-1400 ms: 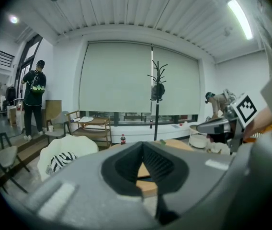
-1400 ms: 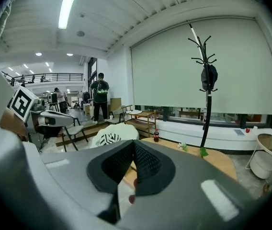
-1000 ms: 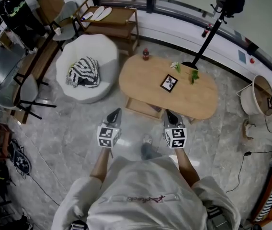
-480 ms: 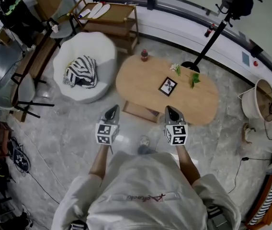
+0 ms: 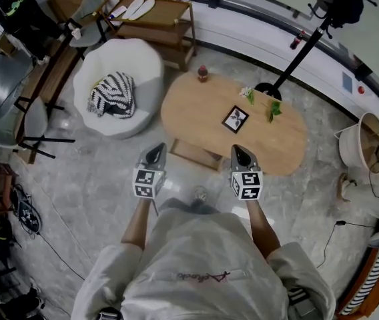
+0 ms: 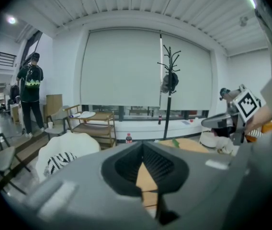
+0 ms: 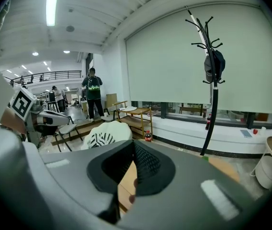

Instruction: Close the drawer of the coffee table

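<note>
Grippers side by side out front: left gripper (image 5: 154, 155) and right gripper (image 5: 241, 155) both have jaws pressed together, nothing pinched, noses tipped down toward the oval coffee table (image 5: 269, 135). Its drawer (image 5: 195, 155) sticks out from the near edge, sitting between the two tips. Up top, a picture frame (image 5: 235, 119) and, at the far rim, a bottle (image 5: 203, 73).
</note>
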`<move>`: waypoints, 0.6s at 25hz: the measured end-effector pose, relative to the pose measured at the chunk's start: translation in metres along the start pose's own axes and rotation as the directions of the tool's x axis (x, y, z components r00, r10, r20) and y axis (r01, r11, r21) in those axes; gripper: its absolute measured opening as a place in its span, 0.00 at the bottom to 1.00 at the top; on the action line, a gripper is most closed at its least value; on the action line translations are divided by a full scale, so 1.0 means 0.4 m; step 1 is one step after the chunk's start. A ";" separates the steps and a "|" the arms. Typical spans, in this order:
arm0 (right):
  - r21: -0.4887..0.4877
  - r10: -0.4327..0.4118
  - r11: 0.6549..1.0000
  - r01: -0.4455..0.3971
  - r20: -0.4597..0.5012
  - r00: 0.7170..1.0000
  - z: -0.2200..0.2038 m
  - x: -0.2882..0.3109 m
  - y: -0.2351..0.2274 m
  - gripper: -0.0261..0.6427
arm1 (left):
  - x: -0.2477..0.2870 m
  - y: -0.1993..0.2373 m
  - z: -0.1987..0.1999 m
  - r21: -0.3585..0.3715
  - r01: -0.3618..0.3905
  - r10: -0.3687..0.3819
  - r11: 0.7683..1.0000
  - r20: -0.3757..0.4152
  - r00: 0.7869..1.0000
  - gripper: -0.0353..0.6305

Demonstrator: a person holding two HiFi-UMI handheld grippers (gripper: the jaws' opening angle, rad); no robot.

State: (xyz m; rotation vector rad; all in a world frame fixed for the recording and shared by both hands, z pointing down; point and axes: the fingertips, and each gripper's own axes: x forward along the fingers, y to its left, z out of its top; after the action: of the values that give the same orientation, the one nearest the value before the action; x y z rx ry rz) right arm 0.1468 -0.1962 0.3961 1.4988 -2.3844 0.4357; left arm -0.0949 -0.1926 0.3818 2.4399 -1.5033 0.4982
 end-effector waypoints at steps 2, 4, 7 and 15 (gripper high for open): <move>0.003 0.000 1.000 0.000 -0.007 1.000 -0.007 0.010 -0.004 0.05 | 0.009 0.001 -0.010 0.000 0.004 -0.004 1.000 -0.011 1.000 0.06; 0.006 0.000 1.000 0.000 -0.017 1.000 -0.018 0.020 -0.010 0.05 | 0.018 0.001 -0.020 -0.002 0.006 -0.006 1.000 -0.020 1.000 0.06; 0.014 0.001 1.000 -0.001 -0.031 1.000 -0.042 0.029 -0.014 0.05 | 0.028 0.002 -0.043 -0.008 0.008 -0.008 1.000 -0.037 0.999 0.06; 0.026 -0.007 1.000 0.009 -0.072 0.997 -0.111 0.055 -0.022 0.05 | 0.052 0.018 -0.116 -0.025 0.016 -0.018 1.000 -0.082 0.997 0.06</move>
State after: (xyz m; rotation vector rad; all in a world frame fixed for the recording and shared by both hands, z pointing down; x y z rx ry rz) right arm 0.1491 -0.2001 0.4463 1.4773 -2.3254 0.5128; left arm -0.1003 -0.1955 0.4329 2.3811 -1.4470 0.5660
